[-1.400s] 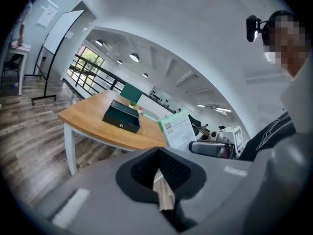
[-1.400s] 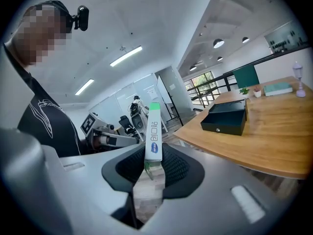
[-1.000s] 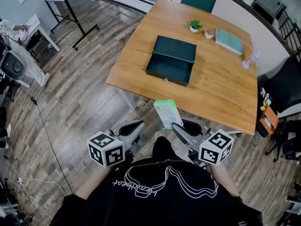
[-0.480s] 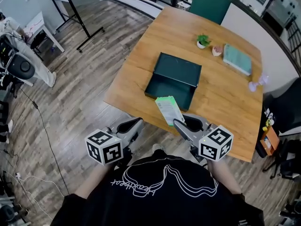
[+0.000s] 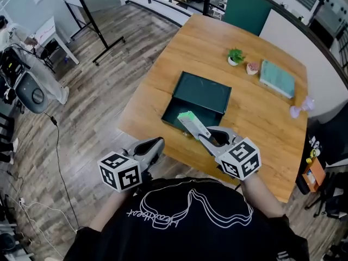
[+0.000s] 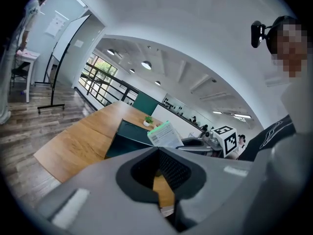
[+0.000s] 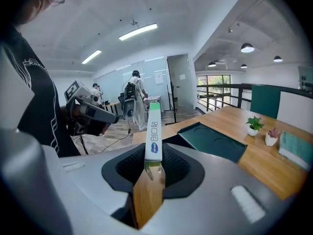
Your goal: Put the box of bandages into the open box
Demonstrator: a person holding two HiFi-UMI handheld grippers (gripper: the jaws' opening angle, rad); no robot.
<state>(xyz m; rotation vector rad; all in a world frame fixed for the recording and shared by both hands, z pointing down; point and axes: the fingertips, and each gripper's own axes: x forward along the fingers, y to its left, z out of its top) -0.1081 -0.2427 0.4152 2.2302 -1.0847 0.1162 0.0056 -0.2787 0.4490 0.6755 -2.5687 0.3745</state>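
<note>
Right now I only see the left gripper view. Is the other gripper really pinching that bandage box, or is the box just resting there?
Observer: Pinching. In the right gripper view, the right gripper has its jaws clamped on the box of bandages, edge-on, by its lower end.
Operator: Is it inside the open box yet?
Observer: Not yet. The head view shows it held up, overlapping the open box's near edge.
Operator: Where's my gripper?
Observer: The left gripper is off the table's near edge, over the wooden floor.
</note>
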